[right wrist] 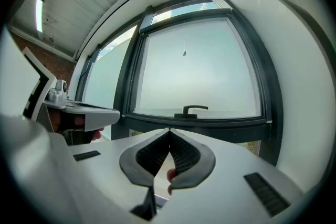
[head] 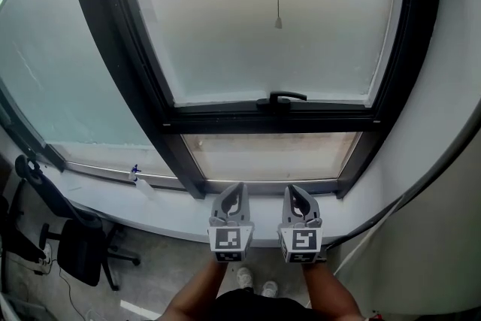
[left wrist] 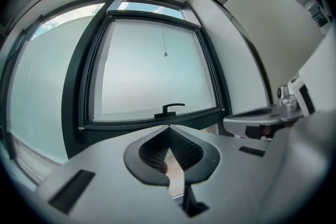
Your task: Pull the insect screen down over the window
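A dark-framed window fills the head view. A thin pull cord with a small end piece hangs in front of its upper pane, and the cord also shows in both gripper views. A black handle sits on the lower sash rail. The screen itself I cannot make out. My left gripper and right gripper are side by side below the sill, both shut and empty, pointing at the window well below the cord.
A white windowsill runs under the frame, with a small object lying on it. An office chair stands on the floor at lower left. A white wall and a dark cable are close on the right.
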